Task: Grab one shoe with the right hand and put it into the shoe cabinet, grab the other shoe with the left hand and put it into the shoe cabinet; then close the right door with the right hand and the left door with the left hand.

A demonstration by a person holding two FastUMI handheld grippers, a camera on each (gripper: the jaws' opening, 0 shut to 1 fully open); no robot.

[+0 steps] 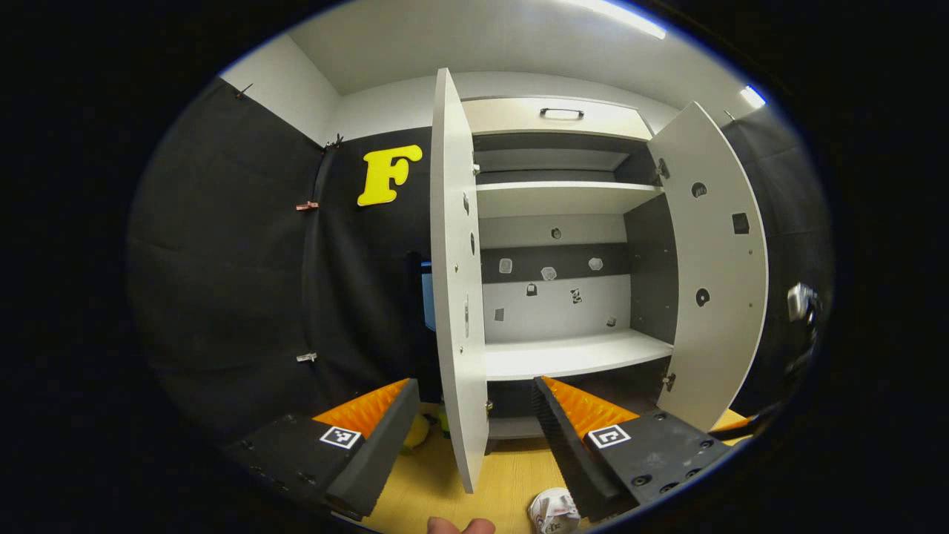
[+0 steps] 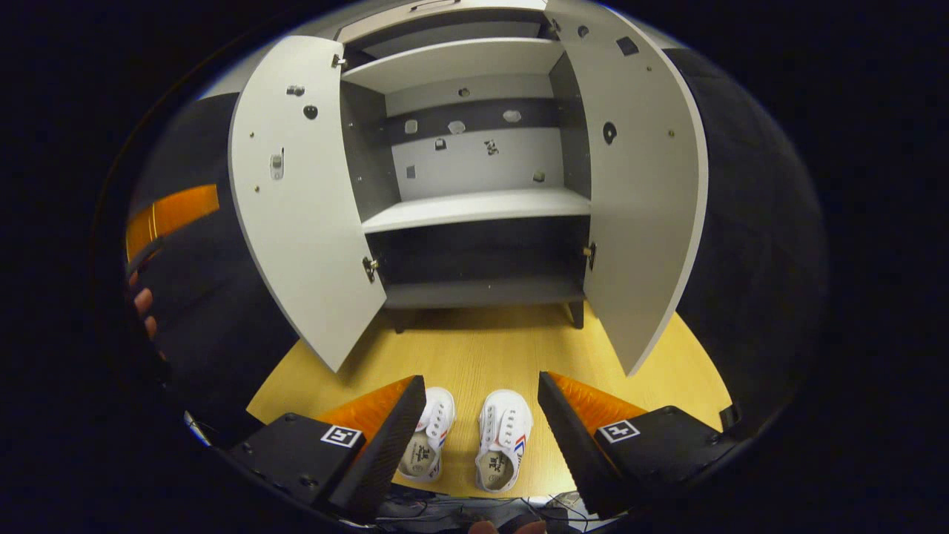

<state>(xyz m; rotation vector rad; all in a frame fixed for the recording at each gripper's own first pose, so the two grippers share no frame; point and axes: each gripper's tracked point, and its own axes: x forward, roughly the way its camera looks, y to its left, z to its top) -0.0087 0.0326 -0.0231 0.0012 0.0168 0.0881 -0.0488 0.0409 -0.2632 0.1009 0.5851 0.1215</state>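
Both shoes sit side by side on the wooden surface (image 2: 482,348), in front of the shoe cabinet (image 2: 474,204), whose two doors stand wide; nothing lies on its shelves; the right tongs (image 2: 480,415) hang above the pair, released, fingers spread, holding nothing; the right-hand shoe (image 2: 504,437) lies between the fingers, nearer the right one; the left-hand shoe (image 2: 428,437) is partly hidden behind the left finger; each shoe's long axis runs toe-first toward the cabinet, in line with the fingers; the left tongs (image 1: 474,423), also released and empty, face the left door (image 1: 456,274) edge-on; we judge the right tongs nearer, needing only to drop straight down.
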